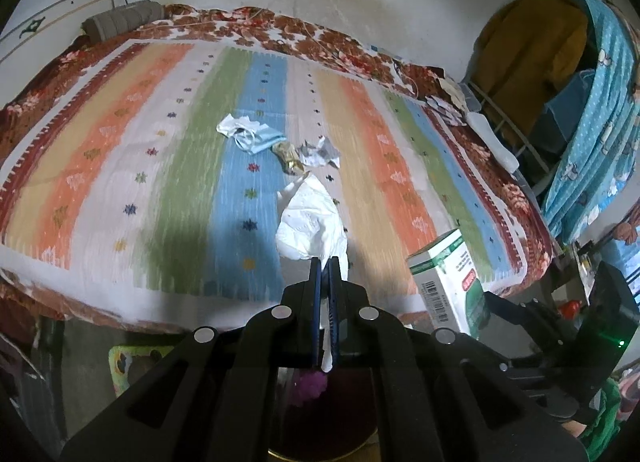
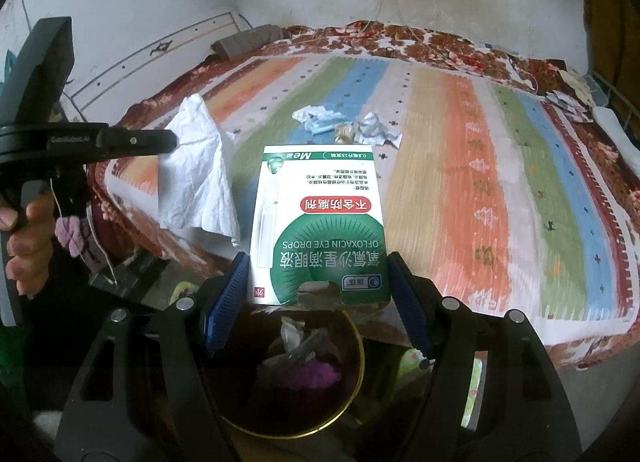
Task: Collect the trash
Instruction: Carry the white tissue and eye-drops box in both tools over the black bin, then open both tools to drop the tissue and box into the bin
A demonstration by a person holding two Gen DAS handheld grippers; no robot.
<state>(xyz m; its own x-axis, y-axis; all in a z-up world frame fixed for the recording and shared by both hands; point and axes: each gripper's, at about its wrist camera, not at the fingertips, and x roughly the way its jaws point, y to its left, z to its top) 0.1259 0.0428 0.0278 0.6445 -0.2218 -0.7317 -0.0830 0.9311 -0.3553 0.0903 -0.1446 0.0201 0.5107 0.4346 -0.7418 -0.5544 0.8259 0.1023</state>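
Nearest the lens, the right gripper [image 2: 316, 290] is clamped across the lower end of a box [image 2: 318, 222], held above the bin [image 2: 356, 374]. The box looks light, stiff and crushable, best held across its flat faces. Print, upside down: "OFLOXACIN EYE DROPS", Chinese characters, a red label. The left gripper [image 1: 325, 262], jaws together, pinches a tissue [image 1: 310, 218]: soft, nearly weightless, likely to tear or slip. On the bed [image 1: 120, 190] lie 1 mask [image 1: 256, 142], a wrapper [image 1: 290, 160] and crumpled paper [image 1: 320, 154]. "GenRobot.AI" marks the left gripper's body.
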